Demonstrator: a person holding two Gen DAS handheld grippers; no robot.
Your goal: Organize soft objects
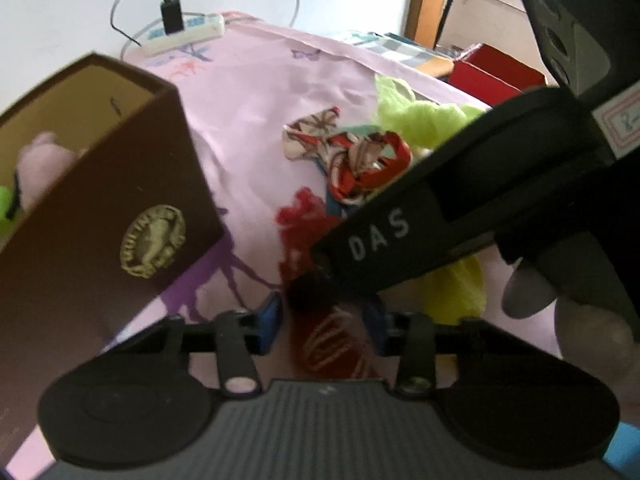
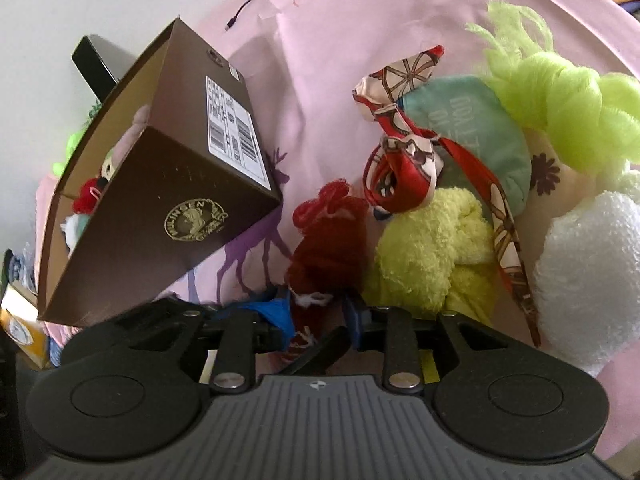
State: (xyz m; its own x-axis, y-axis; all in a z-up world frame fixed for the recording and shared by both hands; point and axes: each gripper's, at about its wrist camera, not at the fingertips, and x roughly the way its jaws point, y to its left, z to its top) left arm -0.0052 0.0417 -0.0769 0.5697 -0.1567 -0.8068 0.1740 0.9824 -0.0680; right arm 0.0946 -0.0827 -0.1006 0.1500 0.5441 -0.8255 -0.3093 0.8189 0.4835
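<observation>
A pink printed bedsheet (image 2: 328, 60) carries a brown box (image 2: 192, 208), soft toys, a patterned scarf (image 2: 404, 176) and a power strip (image 1: 184, 34).
</observation>
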